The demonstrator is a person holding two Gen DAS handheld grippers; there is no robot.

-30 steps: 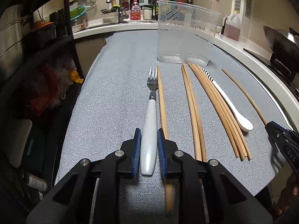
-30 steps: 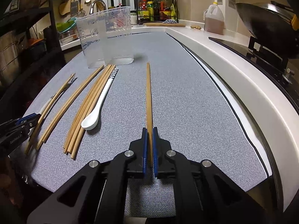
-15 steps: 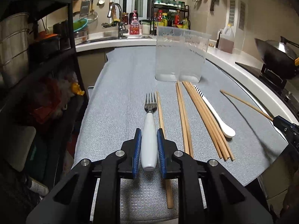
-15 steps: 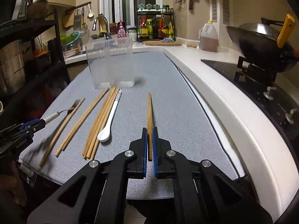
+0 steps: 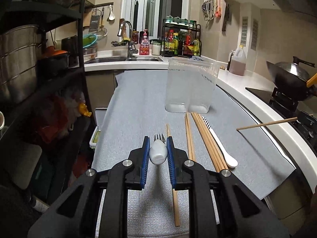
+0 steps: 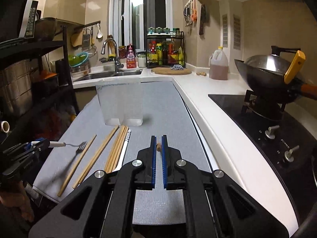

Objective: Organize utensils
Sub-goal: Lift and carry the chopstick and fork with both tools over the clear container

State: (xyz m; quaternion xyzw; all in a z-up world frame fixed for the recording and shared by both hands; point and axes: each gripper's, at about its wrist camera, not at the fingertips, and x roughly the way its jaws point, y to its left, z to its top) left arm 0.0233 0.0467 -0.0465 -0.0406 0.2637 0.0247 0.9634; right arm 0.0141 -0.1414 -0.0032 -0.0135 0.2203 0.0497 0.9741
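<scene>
I have the white-handled metal fork point(image 5: 158, 152) pinched in the left gripper point(image 5: 157, 154) and a single wooden chopstick point(image 5: 266, 124) end-on between the nearly closed blue pads of the right gripper point(image 6: 158, 148), both lifted above the near end of the grey mat point(image 5: 138, 107). Nothing is stowed yet, I judge: the clear plastic two-compartment holder point(image 5: 190, 87) at the far end looks empty. The remaining wooden chopsticks point(image 5: 208, 140) and the white ceramic spoon point(image 5: 221, 148) lie in front of it.
</scene>
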